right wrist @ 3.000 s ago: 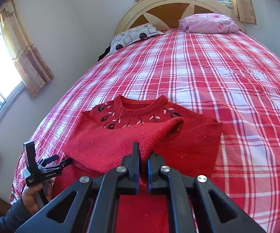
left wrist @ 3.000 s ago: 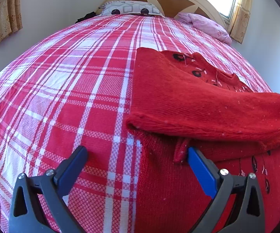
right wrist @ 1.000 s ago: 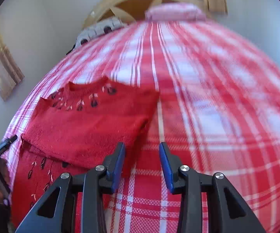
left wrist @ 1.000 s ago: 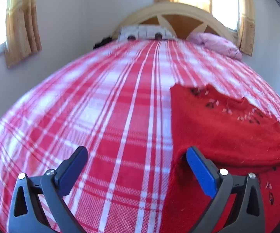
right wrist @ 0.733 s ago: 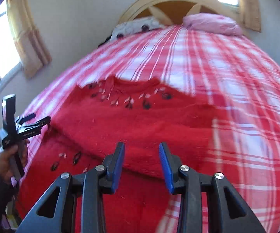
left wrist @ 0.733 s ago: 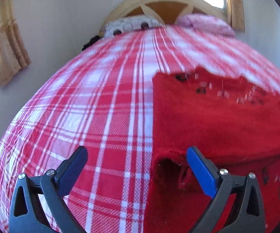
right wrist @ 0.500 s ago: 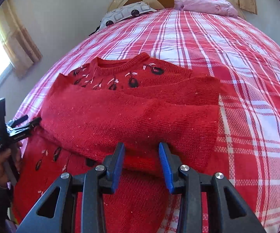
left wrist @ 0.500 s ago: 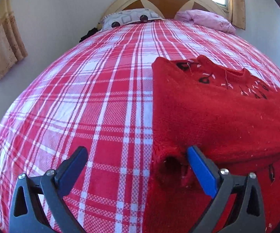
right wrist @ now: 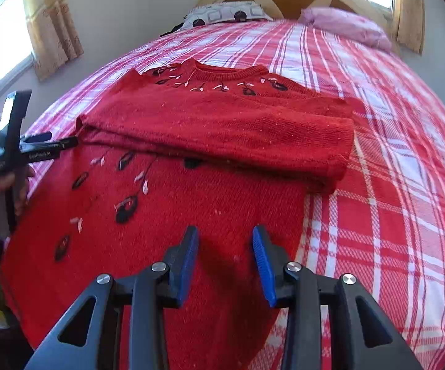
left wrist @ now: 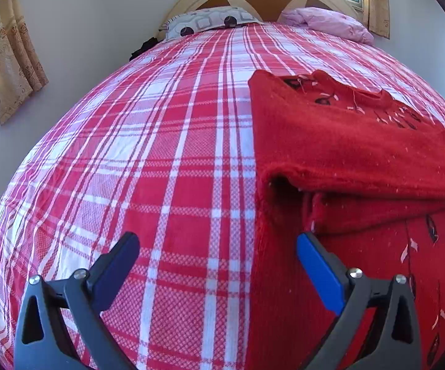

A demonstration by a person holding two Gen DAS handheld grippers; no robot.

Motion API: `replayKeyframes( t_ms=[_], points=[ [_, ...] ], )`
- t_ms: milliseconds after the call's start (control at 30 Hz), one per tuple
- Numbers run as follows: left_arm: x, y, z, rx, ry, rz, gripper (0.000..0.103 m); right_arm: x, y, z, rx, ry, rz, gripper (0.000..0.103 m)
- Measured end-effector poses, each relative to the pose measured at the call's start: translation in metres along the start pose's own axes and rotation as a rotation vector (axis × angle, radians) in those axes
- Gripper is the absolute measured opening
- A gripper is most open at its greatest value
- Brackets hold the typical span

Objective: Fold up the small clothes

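1. Left wrist view: my left claw (left wrist: 217, 265) stands wide open and empty, lower than a second ago. The red sweater (left wrist: 355, 154) lies on the bed (left wrist: 160, 154) from 1 to 4 o'clock, sleeves folded across.
2. Right wrist view: my right claw (right wrist: 225, 262), part-open and holding nothing, has swung over the sweater's lower body (right wrist: 191, 215). I judge the hem fold comes next.

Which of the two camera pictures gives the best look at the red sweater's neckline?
The right wrist view: the red sweater lies nearly whole in frame, its round neckline and embroidery facing the camera. The left wrist view shows only the sweater's left side, with the neckline small and seen edge-on.
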State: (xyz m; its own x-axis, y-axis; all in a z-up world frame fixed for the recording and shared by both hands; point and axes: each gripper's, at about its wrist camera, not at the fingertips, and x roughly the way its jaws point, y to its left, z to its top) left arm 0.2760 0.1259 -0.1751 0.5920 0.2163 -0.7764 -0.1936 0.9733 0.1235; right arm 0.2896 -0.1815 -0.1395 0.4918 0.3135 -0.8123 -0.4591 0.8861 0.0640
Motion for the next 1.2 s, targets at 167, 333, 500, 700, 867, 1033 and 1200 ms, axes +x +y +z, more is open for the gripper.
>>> replayKeyframes(
  t_ms=[167,333,500,700,867,1033,1200],
  points=[
    [-0.011,0.000,-0.013,0.007,0.008,-0.016,0.103,-0.017,0.001,-0.008,0.056,-0.033,0.029,0.038],
    [-0.024,0.002,-0.033,0.008,0.018,-0.042,0.103,-0.018,0.015,-0.025,0.007,-0.024,-0.023,0.038],
    [-0.033,0.002,-0.045,0.012,0.020,-0.062,0.103,-0.026,0.016,-0.032,0.032,-0.026,-0.017,0.039],
    [-0.034,0.004,-0.040,0.014,0.022,-0.057,0.103,-0.032,0.008,-0.022,0.068,-0.041,0.030,0.039],
    [-0.029,0.010,-0.024,0.004,-0.020,-0.031,0.103,-0.036,-0.007,0.009,0.078,-0.101,-0.013,0.039],
    [-0.013,0.005,-0.028,-0.011,0.006,-0.046,0.103,-0.013,-0.048,0.048,0.203,-0.115,-0.072,0.039],
    [-0.010,0.017,-0.030,-0.070,0.018,-0.100,0.103,0.018,-0.080,0.068,0.283,-0.052,-0.113,0.038]
  ],
)
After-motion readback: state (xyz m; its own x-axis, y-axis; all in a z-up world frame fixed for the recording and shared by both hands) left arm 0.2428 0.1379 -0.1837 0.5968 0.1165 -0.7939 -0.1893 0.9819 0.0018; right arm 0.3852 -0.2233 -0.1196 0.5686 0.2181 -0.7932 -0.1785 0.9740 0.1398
